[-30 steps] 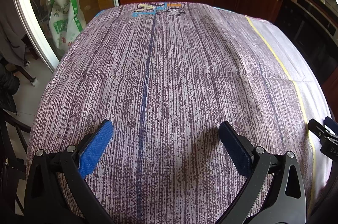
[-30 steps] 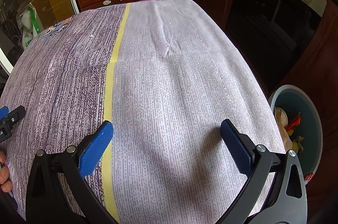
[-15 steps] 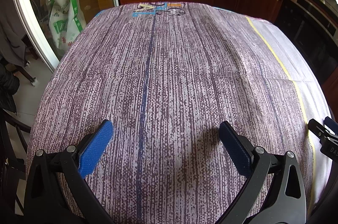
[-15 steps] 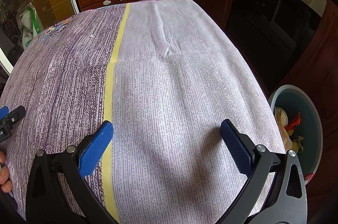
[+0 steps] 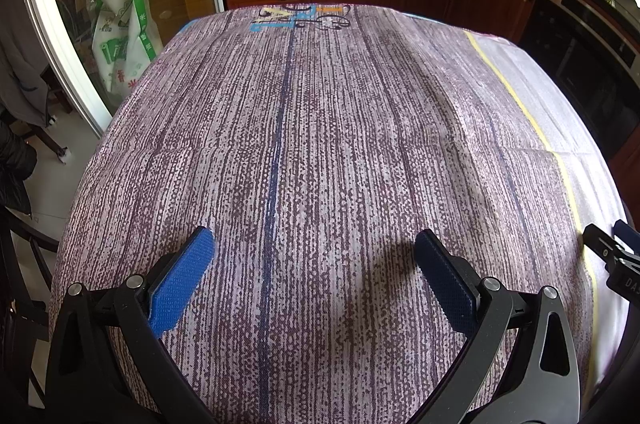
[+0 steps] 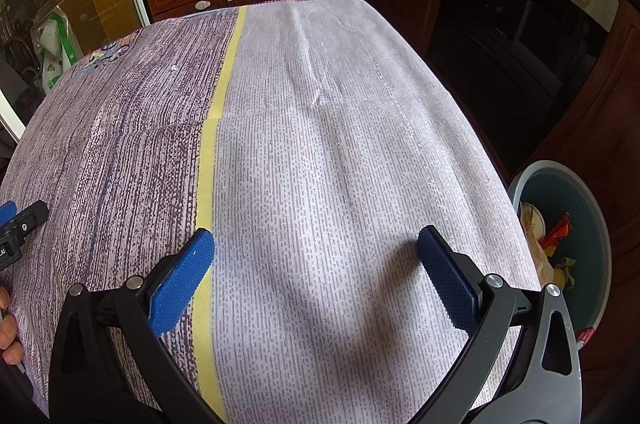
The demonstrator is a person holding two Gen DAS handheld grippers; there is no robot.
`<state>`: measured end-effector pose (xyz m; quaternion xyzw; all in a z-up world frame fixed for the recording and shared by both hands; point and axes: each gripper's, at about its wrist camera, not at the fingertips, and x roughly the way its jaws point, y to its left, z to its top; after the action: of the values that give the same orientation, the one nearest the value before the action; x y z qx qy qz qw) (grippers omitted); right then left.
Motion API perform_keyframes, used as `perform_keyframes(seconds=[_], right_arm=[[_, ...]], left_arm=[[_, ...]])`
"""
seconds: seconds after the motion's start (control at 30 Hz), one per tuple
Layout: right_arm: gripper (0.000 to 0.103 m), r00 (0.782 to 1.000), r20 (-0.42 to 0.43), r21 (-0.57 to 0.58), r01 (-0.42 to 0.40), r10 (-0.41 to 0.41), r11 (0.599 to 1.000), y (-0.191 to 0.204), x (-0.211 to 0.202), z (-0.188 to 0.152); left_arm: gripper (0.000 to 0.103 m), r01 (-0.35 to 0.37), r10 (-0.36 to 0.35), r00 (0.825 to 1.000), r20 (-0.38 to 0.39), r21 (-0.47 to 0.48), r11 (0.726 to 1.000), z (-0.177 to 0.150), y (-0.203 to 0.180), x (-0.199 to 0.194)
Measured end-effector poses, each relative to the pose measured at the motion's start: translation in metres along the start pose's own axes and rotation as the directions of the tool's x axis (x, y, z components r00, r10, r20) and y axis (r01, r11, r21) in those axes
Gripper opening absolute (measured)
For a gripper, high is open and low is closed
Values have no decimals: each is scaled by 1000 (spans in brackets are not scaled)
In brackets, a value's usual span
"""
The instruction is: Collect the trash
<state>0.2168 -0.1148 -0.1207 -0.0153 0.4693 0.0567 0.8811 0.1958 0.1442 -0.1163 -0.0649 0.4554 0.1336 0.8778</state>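
Not much to read here. On the right tongs' (image 5: 616, 264) black body, poking in at the right edge of the left wrist view, white letters "DA" show, the rest cut off by the frame. Far ahead of the left tongs (image 5: 310, 264), a coloured print (image 5: 302, 17) sits on the tablecloth's (image 5: 320, 143) far end: curly letter-like shapes, not legible. Off to the left, behind glass, a white sack (image 5: 120, 35) carries green Chinese characters, one looking like "米" and a red one like "香"; the remainder is too small.
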Motion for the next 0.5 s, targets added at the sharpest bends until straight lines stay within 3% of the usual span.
perform_keyframes(seconds=[0.5], right_arm=[[97, 1000, 0, 0, 0, 0, 1000, 0, 0, 0]], left_arm=[[100, -2, 2, 1000, 0, 4, 1000, -1, 0, 1]])
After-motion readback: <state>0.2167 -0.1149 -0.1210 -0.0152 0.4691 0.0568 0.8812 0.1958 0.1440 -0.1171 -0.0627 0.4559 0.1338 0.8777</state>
